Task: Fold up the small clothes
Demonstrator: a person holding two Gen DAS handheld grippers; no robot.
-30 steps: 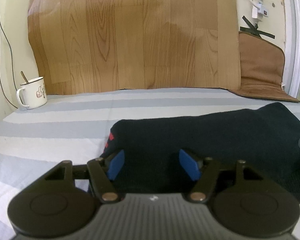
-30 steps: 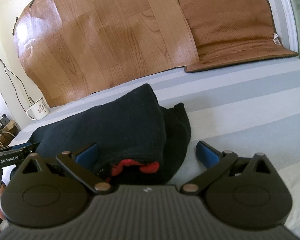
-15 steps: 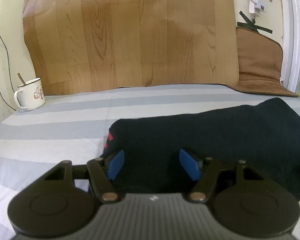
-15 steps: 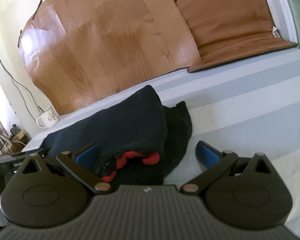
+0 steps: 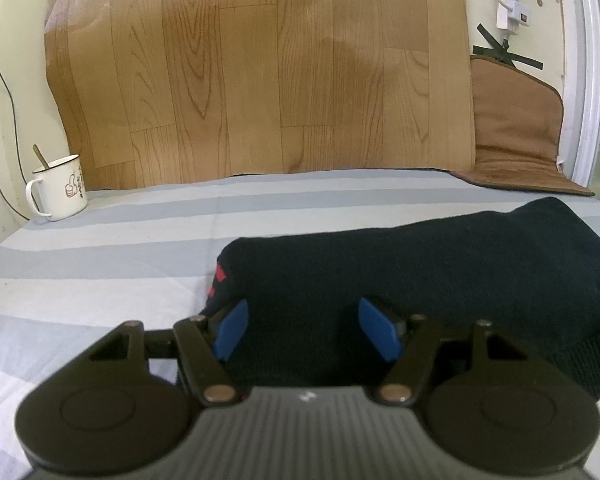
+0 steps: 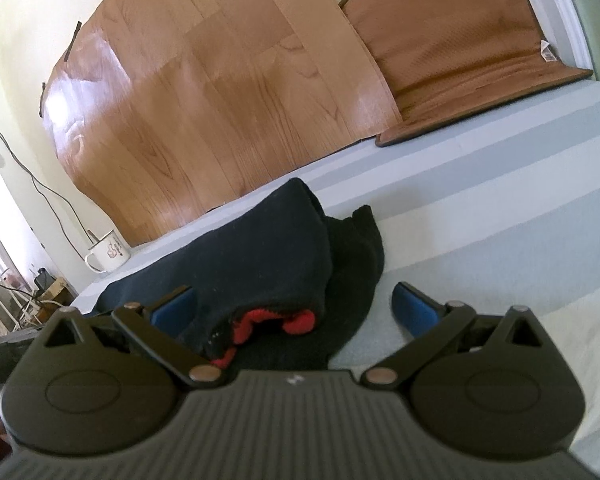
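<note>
A dark navy knitted garment (image 5: 440, 272) with red trim lies folded on the striped cloth. In the right wrist view the garment (image 6: 260, 256) shows a red edge (image 6: 276, 318) near me. My left gripper (image 5: 306, 328) is open just above the garment's near left end, with its blue pads (image 5: 230, 330) on either side of the fabric. My right gripper (image 6: 296, 306) is open wide over the garment's right end, its left pad on the fabric and its right pad (image 6: 414, 308) over the bare cloth.
A grey and white striped cloth (image 5: 140, 264) covers the surface. A white enamel mug (image 5: 58, 186) with a spoon stands at the back left. A wood-pattern sheet (image 5: 260, 72) and a brown cushion (image 5: 516, 128) lean on the back wall.
Both grippers stay open and have drawn back and tilted slightly. The right wrist view has rolled, and more of the red edge shows. The garment has not moved.
</note>
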